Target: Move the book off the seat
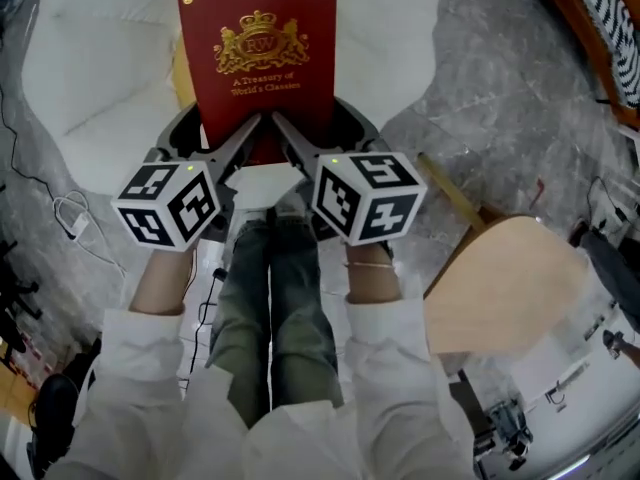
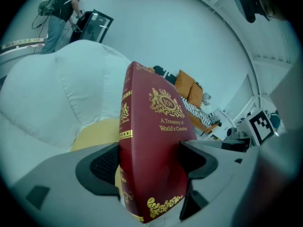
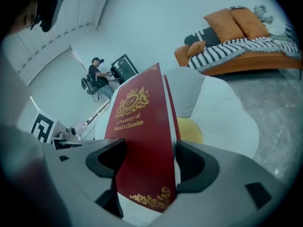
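1. Progress: the red book [image 1: 258,48] appears to be lifted clear of the white seat [image 1: 80,78]. It is held up by its near edge, cover towards the person. It hangs over the seat, though, so I judge the task about half done. What is left is carrying it away to the side and setting it down somewhere else.
2. Left gripper [image 1: 235,143]: its own view shows the jaws partly spread and pinching the book at the spine corner. One pad is on the back and the other on the front cover, and the spine faces the camera.
3. Between the two sets of jaws the book's lower edge spans the gap. Beyond the jaws, past the book, lie the seat and a yellow cushion [image 2: 97,134] on it.
4. Right gripper [image 1: 300,146]: its jaws stand about as far apart and clamp the opposite lower corner on the page-edge side. The front cover lies against the left pad and the back cover against the right one.
5. Both grips sit low on the book, so it may tip forward if either one loosens.
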